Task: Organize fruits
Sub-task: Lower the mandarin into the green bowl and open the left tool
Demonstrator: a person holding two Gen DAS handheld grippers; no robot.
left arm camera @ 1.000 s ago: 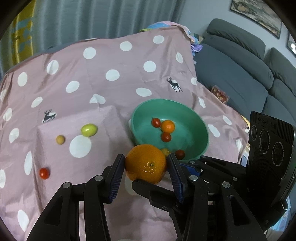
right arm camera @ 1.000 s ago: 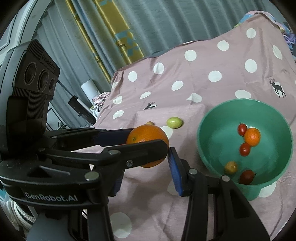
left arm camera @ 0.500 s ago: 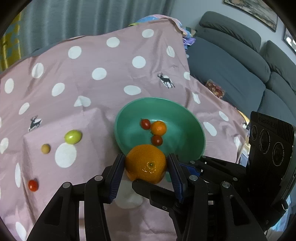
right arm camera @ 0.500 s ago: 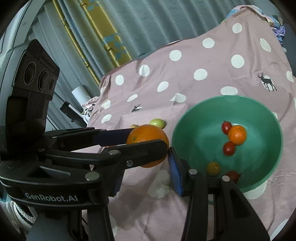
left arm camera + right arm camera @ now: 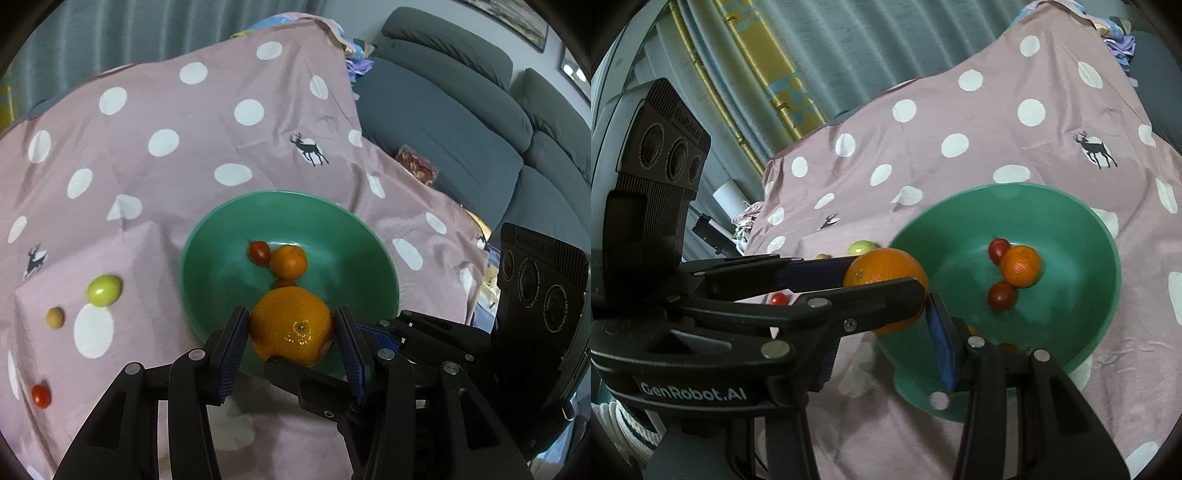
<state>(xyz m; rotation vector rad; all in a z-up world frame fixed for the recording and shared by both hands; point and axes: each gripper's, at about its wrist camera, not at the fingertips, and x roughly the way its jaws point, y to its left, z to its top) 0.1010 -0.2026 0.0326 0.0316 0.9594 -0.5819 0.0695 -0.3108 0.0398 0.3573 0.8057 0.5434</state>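
You're gripping the big orange [image 5: 291,325] in both grippers over the bowl [image 5: 373,254]; four fruits at lower left are still waiting.

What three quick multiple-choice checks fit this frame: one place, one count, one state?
1. Where is the green fruit?
A on the cloth, left of the bowl
B inside the bowl
C under the bowl

2. How many fruits lie loose on the cloth in the left wrist view?
A one
B three
C six

3. What state are the left tongs in?
A open, empty
B shut on a tomato
C shut on the large orange

Answers: A, it lies on the fabric outside the rim. B, green fruit, tan fruit and red tomato. C, the orange is clamped on both sides.
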